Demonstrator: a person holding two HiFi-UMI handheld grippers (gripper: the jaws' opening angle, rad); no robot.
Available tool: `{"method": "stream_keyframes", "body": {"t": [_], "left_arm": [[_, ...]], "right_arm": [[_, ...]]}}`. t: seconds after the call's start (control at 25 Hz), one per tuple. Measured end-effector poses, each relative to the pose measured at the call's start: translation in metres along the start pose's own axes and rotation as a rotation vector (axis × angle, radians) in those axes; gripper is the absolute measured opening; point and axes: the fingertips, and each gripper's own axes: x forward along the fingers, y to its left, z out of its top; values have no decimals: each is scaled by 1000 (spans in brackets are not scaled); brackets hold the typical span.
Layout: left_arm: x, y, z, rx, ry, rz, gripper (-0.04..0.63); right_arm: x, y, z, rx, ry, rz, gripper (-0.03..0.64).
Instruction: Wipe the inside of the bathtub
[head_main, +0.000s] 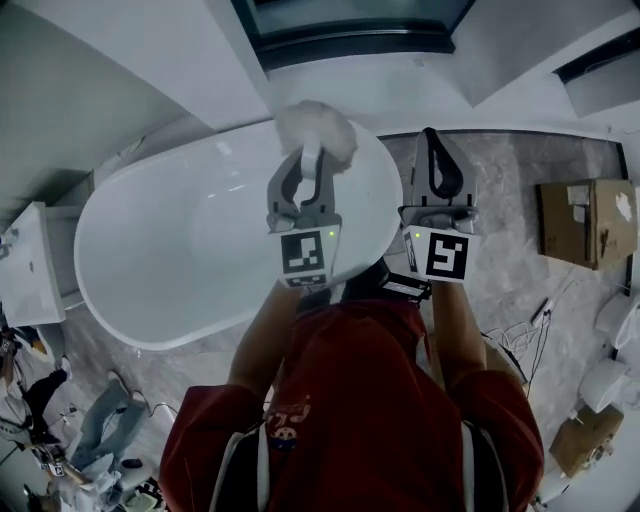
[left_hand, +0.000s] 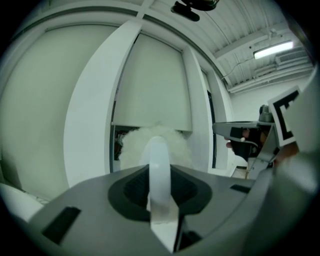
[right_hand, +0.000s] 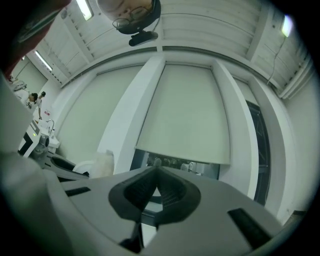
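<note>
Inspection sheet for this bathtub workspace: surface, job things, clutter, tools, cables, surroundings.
Surface: white oval bathtub, nothing seen lying inside it.
Job's things: fluffy white duster with a white handle, head at the tub's far rim; contact cannot be told.
Clutter: brown cardboard box on the grey marbled floor, right of the tub.
Tools: left tool shut on the duster's handle; right tool shut with nothing between its jaws, over the floor beside the tub.
Cables: thin cables loose on the floor at right.
Surroundings: white cabinet left of the tub; dark window frame behind it.
</note>
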Motion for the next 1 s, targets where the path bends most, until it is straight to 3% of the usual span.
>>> {"method": "stream_keyframes", "body": {"t": [0.36,0.68,1.0], "left_arm": [[68,-11,-65,-26,144,96,94],[125,-20,-172,-11,278,122,94],[181,-23,-287,14,281,109,94]], "right_arm": [[56,-27,-72,42,27,143,12],[93,-13,-169,84,64,276,12],[107,24,-276,96,133,353,12]]}}
